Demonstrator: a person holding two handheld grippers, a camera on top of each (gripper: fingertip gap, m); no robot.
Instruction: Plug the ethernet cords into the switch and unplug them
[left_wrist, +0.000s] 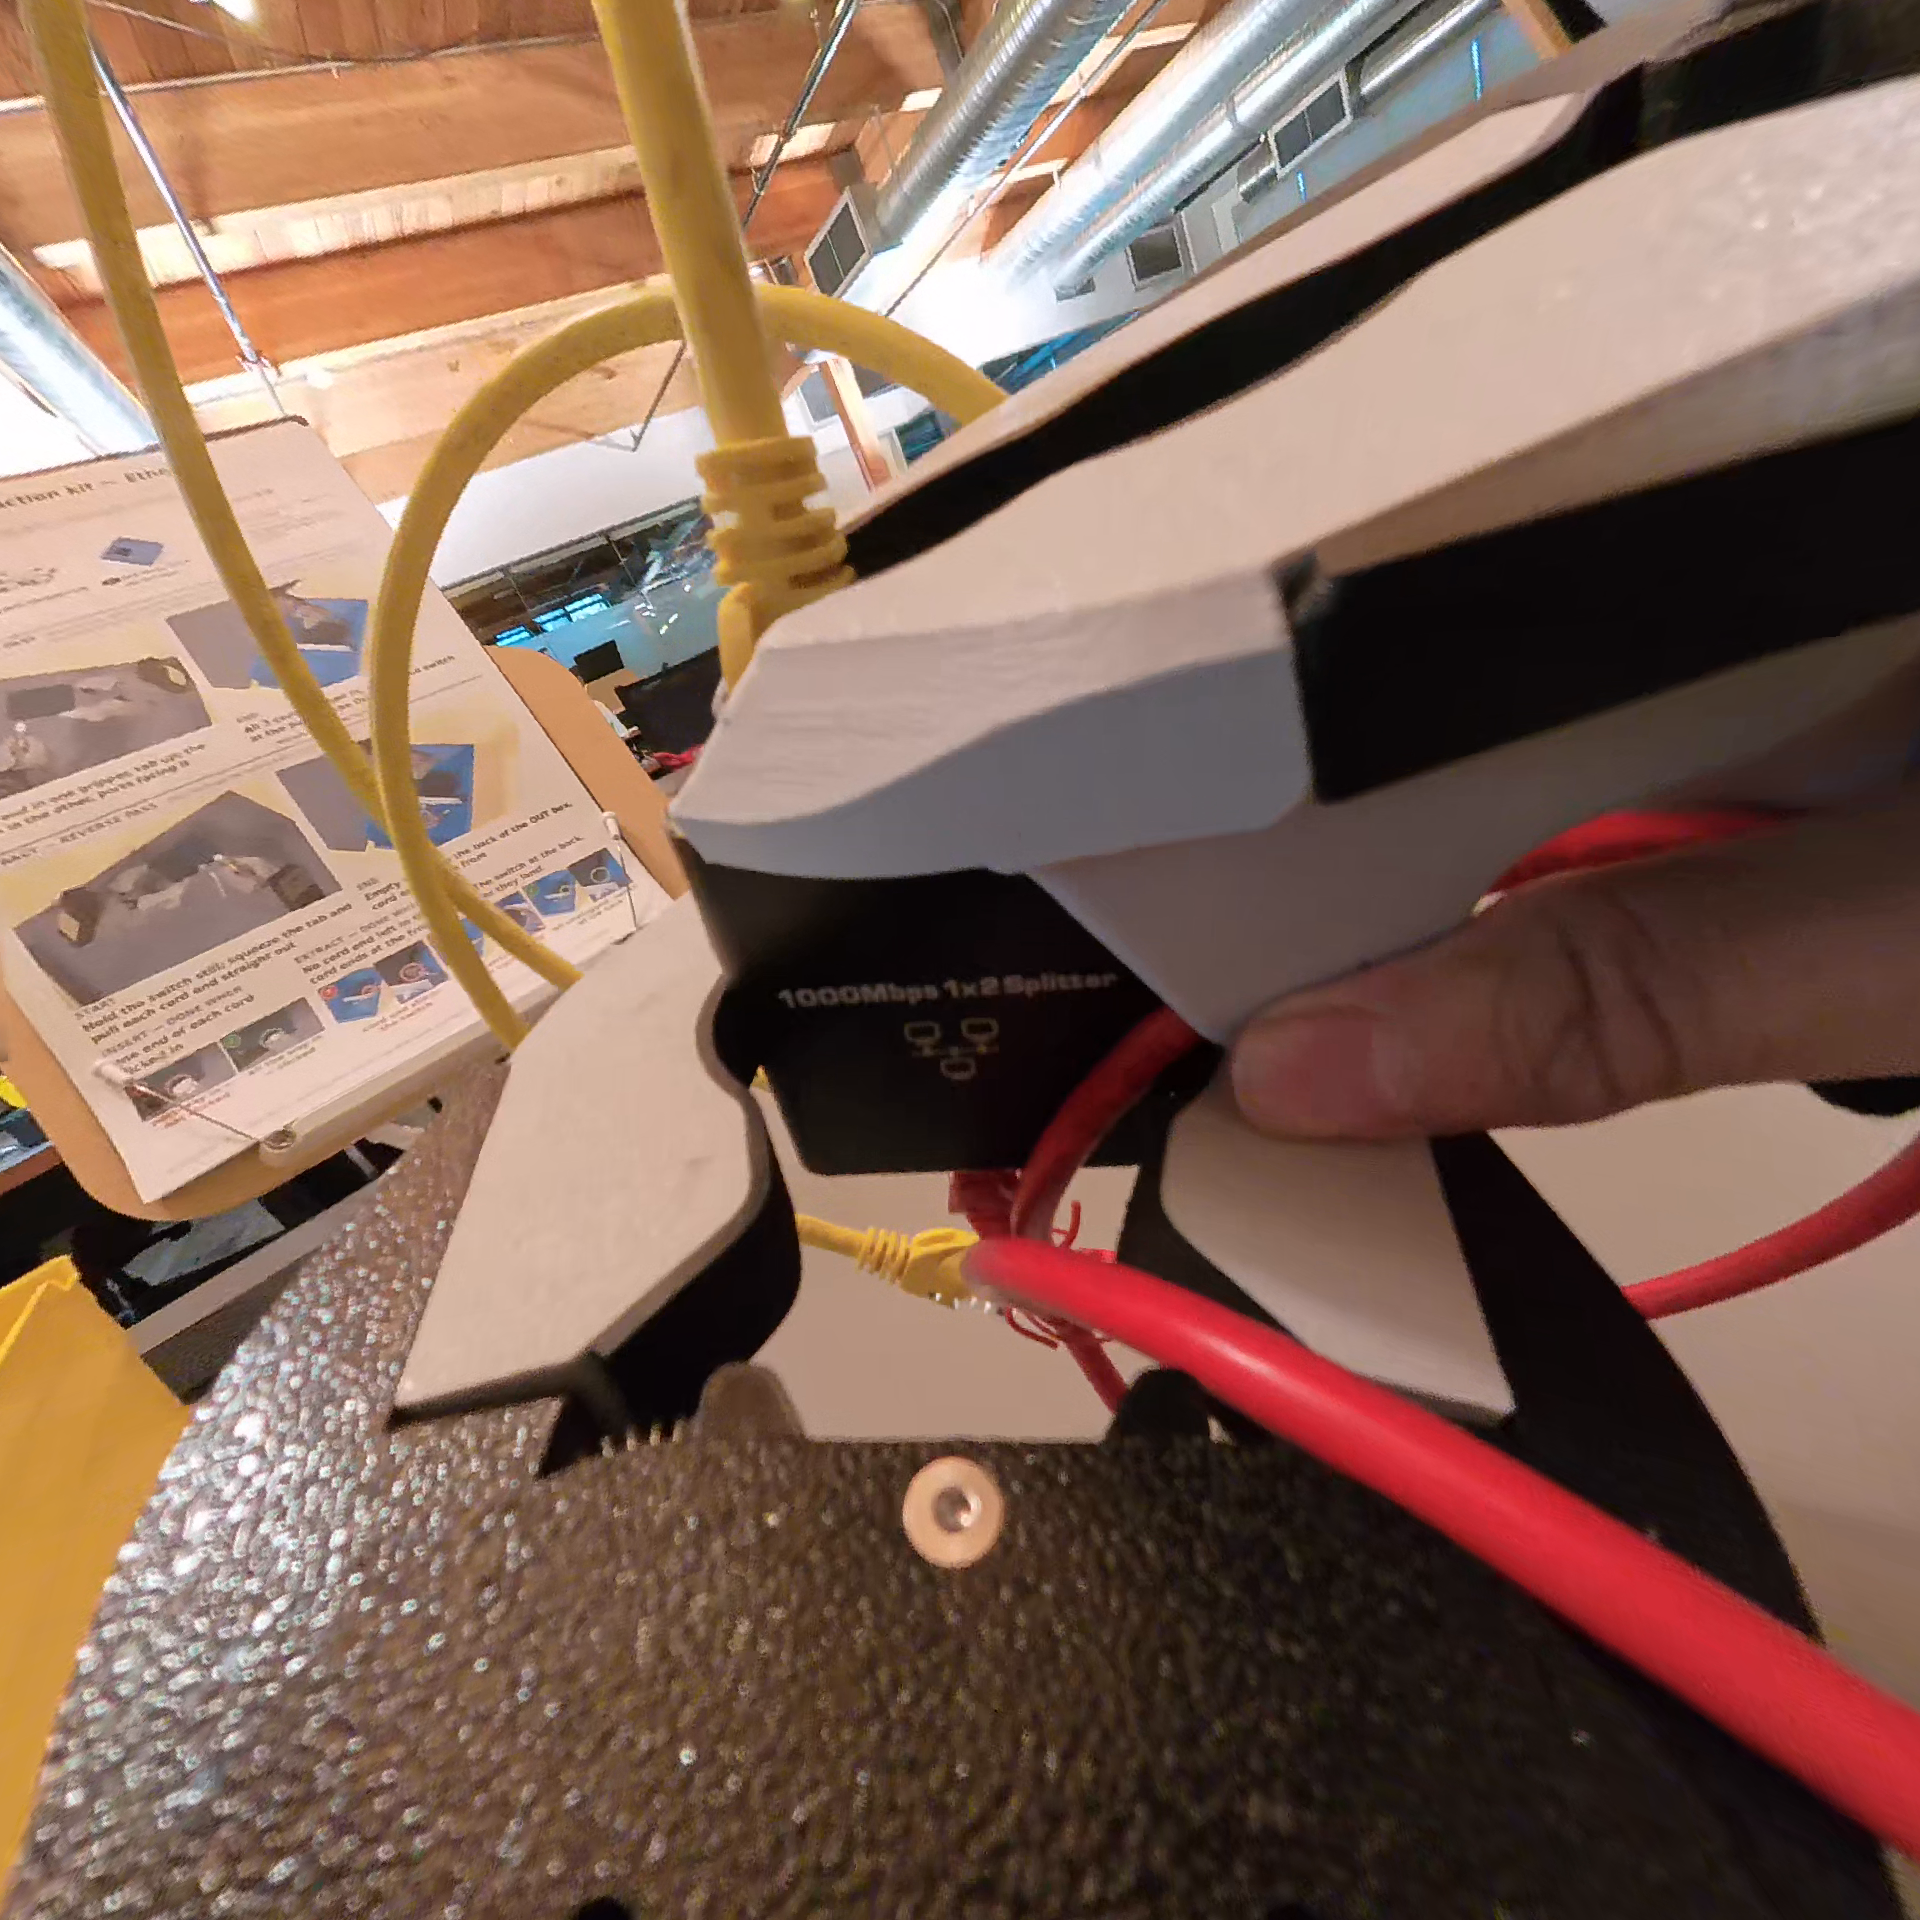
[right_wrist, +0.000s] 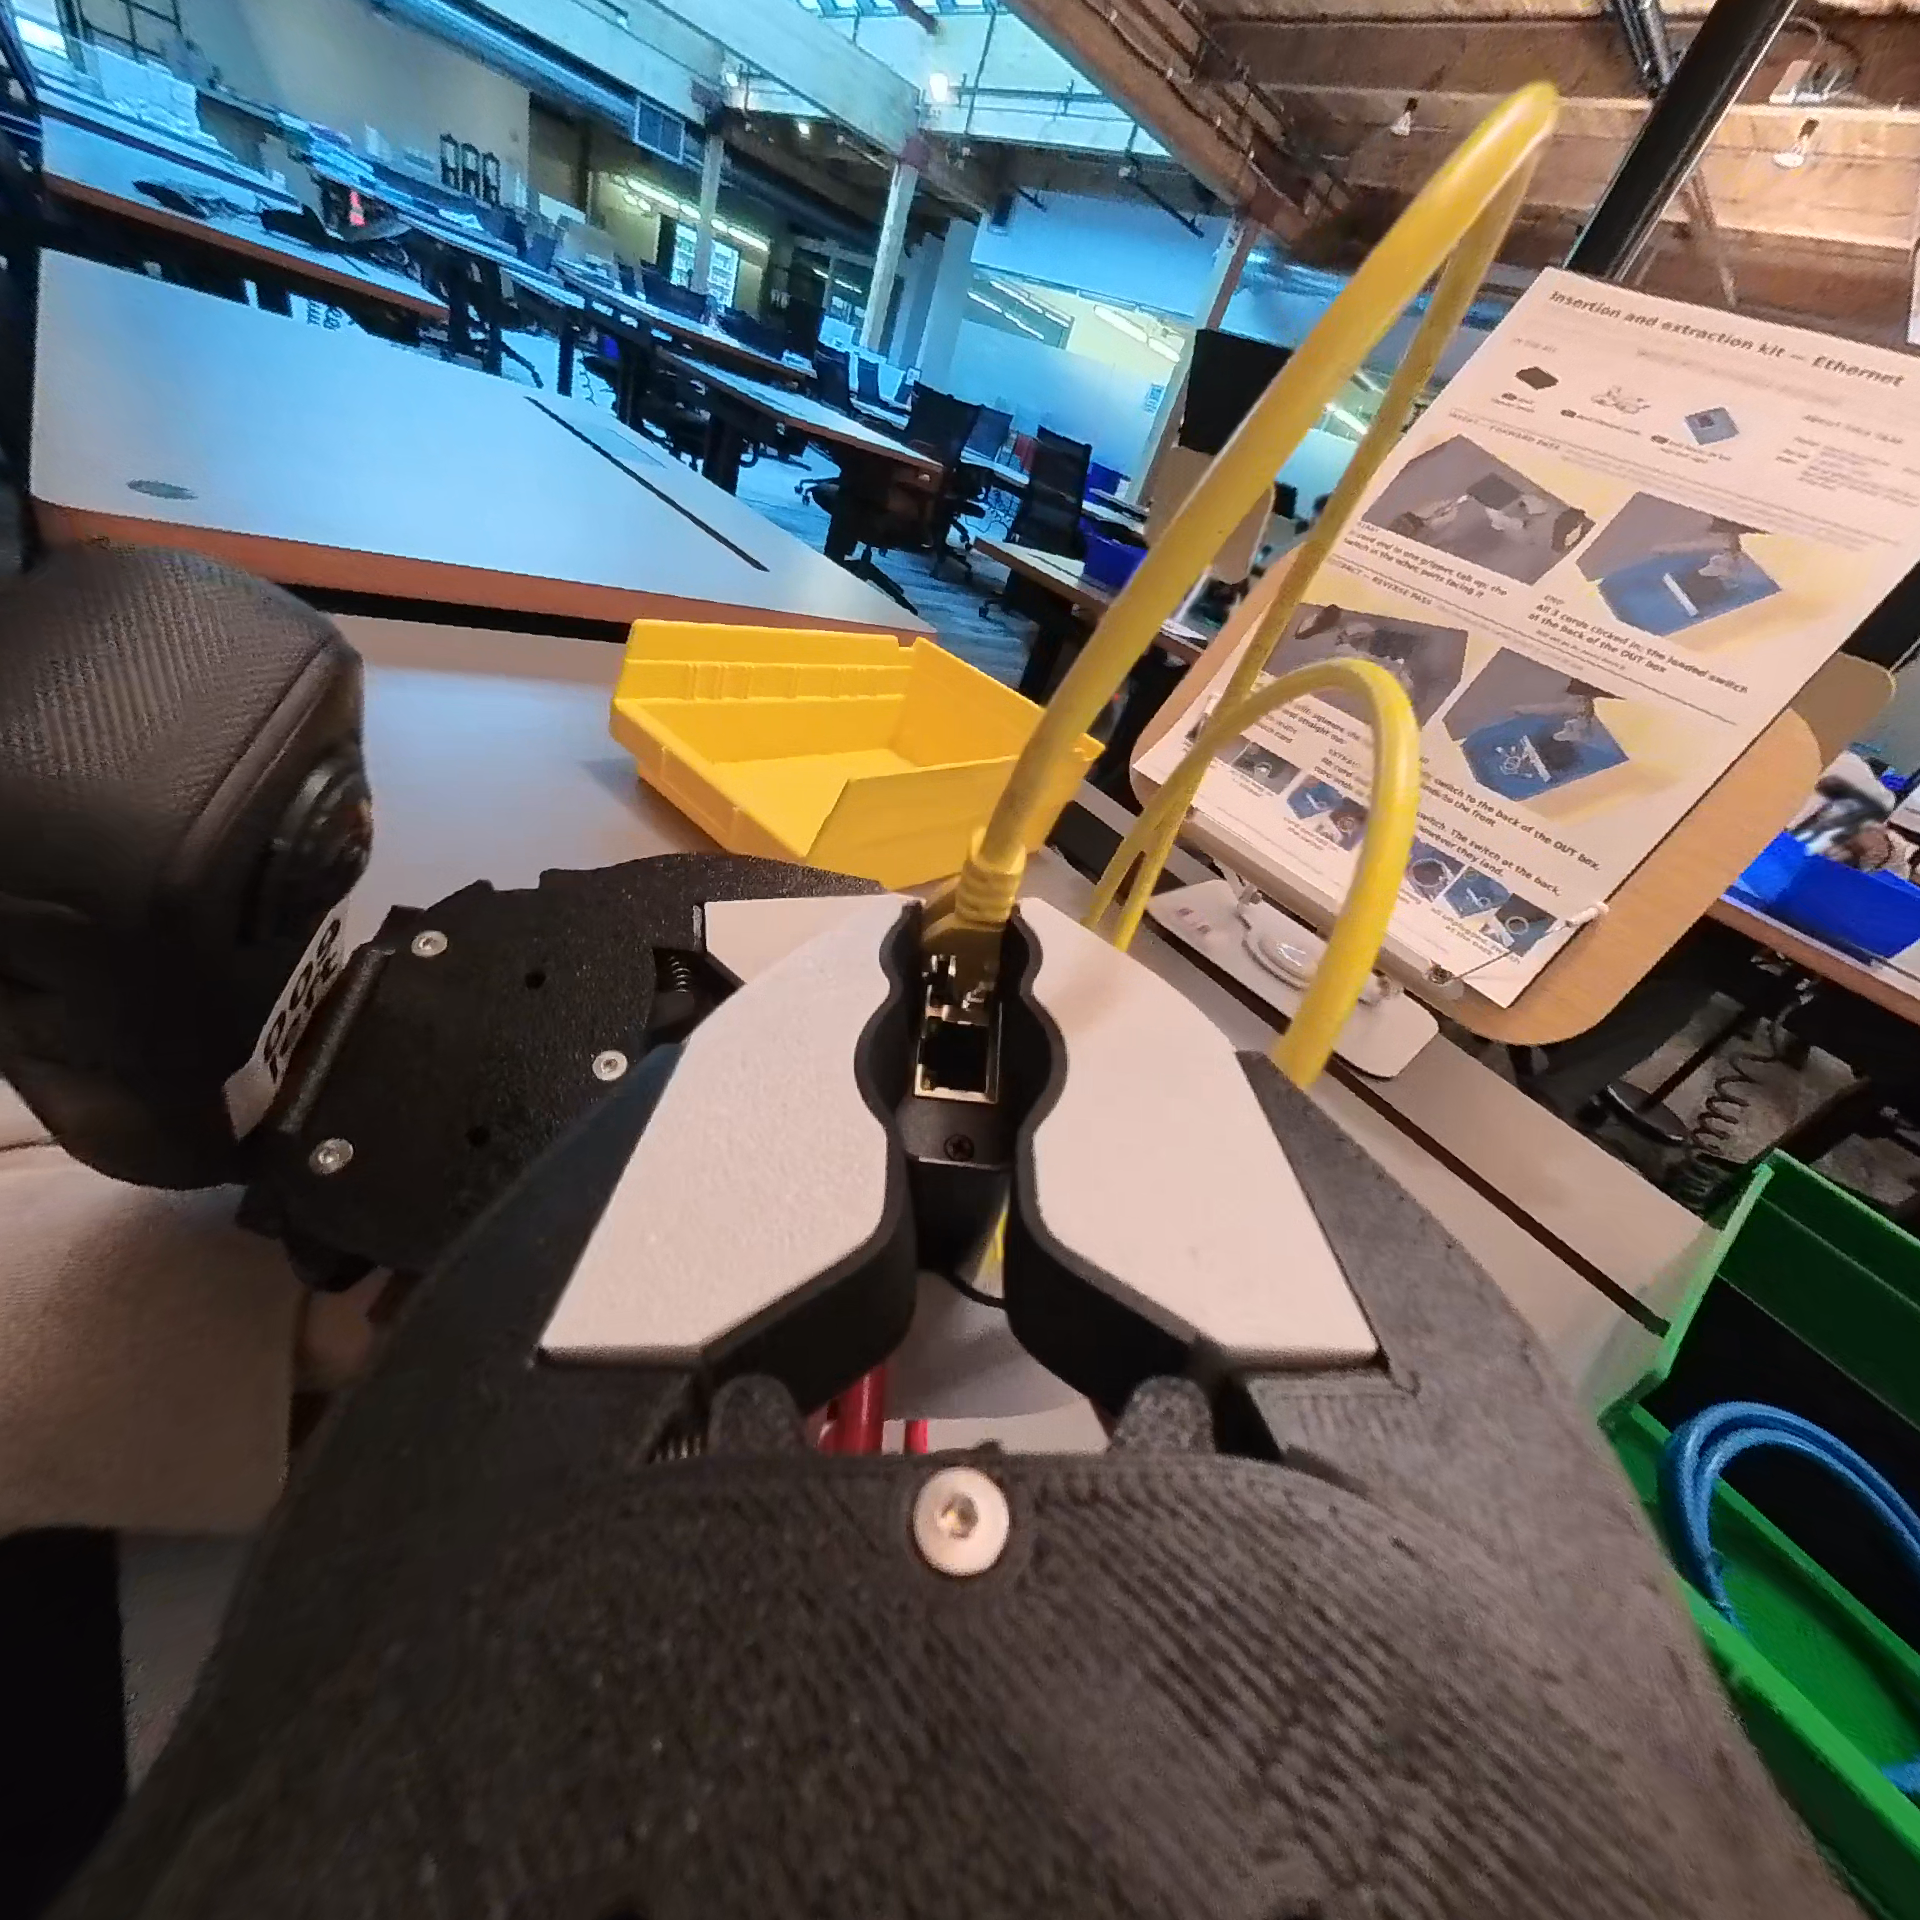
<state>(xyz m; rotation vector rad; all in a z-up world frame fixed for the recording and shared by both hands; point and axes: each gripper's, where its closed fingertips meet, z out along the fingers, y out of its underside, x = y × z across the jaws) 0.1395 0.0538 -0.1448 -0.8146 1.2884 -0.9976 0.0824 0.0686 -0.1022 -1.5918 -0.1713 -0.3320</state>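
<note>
The black switch (right_wrist: 951, 1081) is clamped between the grey fingers (right_wrist: 1164, 1143) of my right gripper (right_wrist: 966, 935). Its near port is empty. A yellow ethernet cord's plug (right_wrist: 982, 894) sits in the far port, and the cord loops up and back down. In the left wrist view the switch (left_wrist: 935, 1039) lies between the spread fingers (left_wrist: 582, 1195) of my left gripper (left_wrist: 945, 1039), with the right gripper (left_wrist: 1039, 675) over it. A red cord (left_wrist: 1351, 1455) runs from the switch's underside. A loose yellow plug (left_wrist: 914, 1257) hangs below it.
A person's finger (left_wrist: 1558, 997) rests by the switch. A yellow bin (right_wrist: 831, 748) stands on the table behind. An instruction sheet on a stand (right_wrist: 1558, 623) is at the right. A green bin (right_wrist: 1818, 1299) holds a blue cord (right_wrist: 1725, 1475). The gap from one gripper's tips to the other's is roughly 6 cm.
</note>
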